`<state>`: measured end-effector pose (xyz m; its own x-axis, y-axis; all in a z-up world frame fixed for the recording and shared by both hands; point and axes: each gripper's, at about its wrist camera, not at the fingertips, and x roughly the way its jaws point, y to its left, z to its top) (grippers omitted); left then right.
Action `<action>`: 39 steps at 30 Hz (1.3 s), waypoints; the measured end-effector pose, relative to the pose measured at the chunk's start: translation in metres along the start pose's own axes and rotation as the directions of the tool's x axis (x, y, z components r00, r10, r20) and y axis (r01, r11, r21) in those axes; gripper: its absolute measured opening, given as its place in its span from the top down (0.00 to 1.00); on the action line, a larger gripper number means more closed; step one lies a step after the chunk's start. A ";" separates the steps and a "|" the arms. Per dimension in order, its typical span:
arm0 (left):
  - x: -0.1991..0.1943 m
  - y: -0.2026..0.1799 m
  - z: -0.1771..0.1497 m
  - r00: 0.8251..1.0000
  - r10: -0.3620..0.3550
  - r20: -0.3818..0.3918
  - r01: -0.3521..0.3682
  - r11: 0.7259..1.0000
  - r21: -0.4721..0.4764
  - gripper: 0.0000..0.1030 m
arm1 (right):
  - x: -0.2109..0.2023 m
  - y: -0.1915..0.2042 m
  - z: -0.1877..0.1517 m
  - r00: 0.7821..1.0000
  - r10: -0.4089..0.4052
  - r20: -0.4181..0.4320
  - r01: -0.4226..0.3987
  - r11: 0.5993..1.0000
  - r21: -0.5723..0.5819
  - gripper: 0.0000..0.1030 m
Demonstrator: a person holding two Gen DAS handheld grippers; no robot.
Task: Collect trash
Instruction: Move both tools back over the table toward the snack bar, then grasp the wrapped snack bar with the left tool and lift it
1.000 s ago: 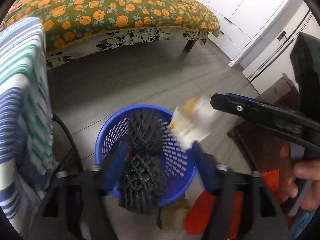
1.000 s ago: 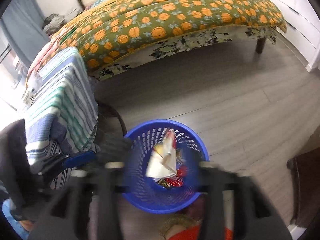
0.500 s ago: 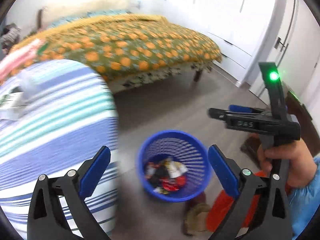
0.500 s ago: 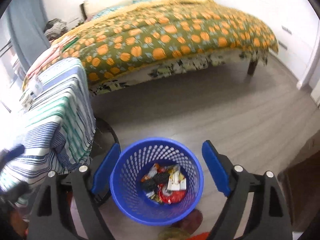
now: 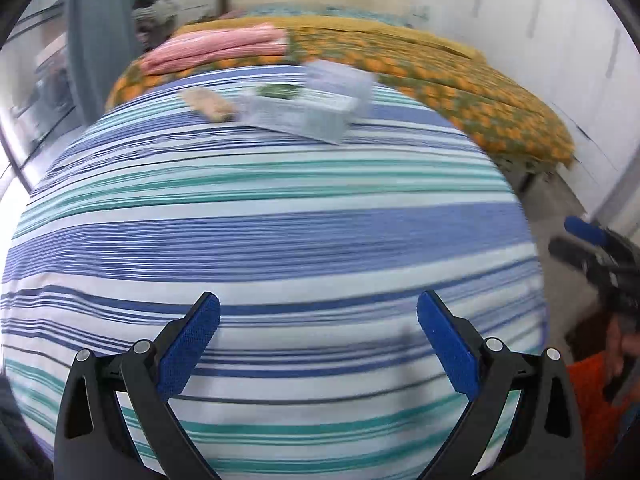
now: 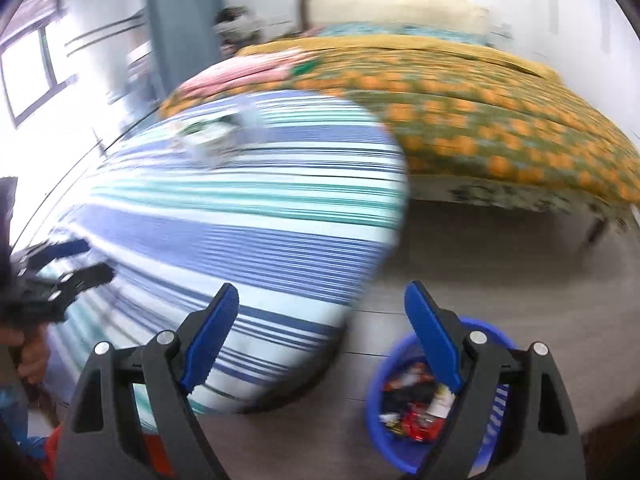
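Your left gripper (image 5: 318,324) and right gripper (image 6: 320,312) both have jaws spread wide, holding nothing. The blue basket (image 6: 378,432) of wrappers sits on the floor below the right one. Farther off, blurred trash (image 5: 304,110) lies on the striped counter (image 5: 280,220).

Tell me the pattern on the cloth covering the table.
The tablecloth has blue, teal and white stripes, clearest in the left wrist view.
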<state>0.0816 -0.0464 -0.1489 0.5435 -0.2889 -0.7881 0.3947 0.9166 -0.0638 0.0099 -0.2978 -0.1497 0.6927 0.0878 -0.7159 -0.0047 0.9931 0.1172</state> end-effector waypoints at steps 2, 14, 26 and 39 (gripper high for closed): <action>-0.002 0.016 0.005 1.000 0.029 0.010 -0.029 0.999 -0.019 0.05 | 0.012 0.032 0.009 0.999 0.035 -0.012 -0.036 0.998 -0.044 0.20; 0.036 0.113 0.111 0.996 0.075 0.045 -0.060 0.958 -0.280 0.05 | 0.099 0.150 0.048 0.995 0.033 -0.090 -0.055 0.966 -0.253 0.20; 0.125 0.120 0.194 0.987 0.161 -0.011 -0.154 0.920 -0.361 0.11 | 0.109 0.144 0.048 0.990 0.058 -0.128 -0.084 0.975 -0.207 0.15; 0.140 0.129 0.194 0.989 0.136 -0.062 -0.149 0.940 -0.306 0.78 | 0.109 0.144 0.048 0.990 0.061 -0.128 -0.086 0.975 -0.205 0.15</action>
<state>0.3521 -0.0224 -0.1484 0.5450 -0.1438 -0.8260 0.0639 0.9894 -0.1301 0.1196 -0.1491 -0.1781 0.5934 0.1573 -0.7894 -0.2118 0.9767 0.0353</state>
